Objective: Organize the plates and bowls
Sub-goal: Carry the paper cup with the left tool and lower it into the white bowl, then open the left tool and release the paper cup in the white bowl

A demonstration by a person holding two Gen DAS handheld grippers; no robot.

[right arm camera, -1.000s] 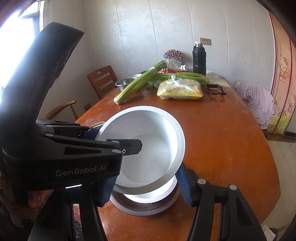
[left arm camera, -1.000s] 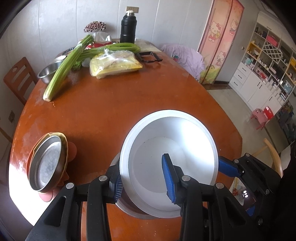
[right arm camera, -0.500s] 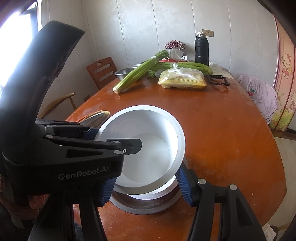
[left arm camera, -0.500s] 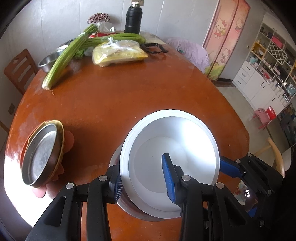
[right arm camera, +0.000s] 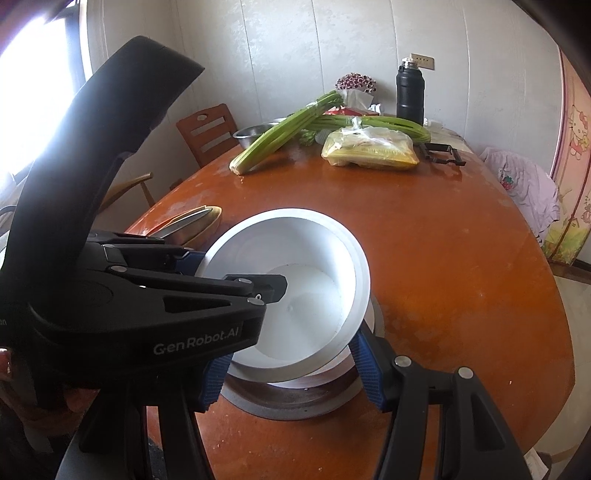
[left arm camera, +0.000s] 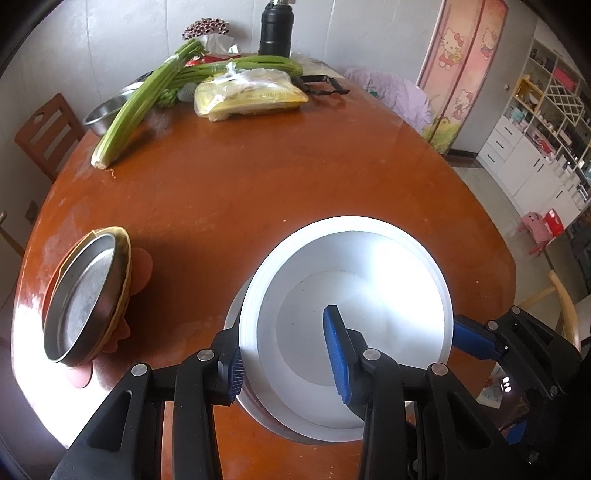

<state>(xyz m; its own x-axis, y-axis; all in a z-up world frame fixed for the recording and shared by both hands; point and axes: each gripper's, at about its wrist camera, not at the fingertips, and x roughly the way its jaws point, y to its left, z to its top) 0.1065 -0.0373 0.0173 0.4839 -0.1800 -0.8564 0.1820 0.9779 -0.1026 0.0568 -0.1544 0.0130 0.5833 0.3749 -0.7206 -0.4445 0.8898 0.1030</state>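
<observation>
Bowl (left arm camera: 369, 295) over a plate (right arm camera: 295, 404) at the near edge of the tabletop (left arm camera: 277, 177).
A stack of plates (left arm camera: 85, 299) lies to its left; at the far end lie celery (left arm camera: 136, 107), a bag (left arm camera: 251, 96) and a flask (left arm camera: 275, 29), with a chair (left arm camera: 48, 133) behind.

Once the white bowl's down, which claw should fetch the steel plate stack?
Left, probably, once off the white bowl. The steel plate stack lies just left of the left claw, with bare table between; from the right claw the left claw's body blocks the way.
</observation>
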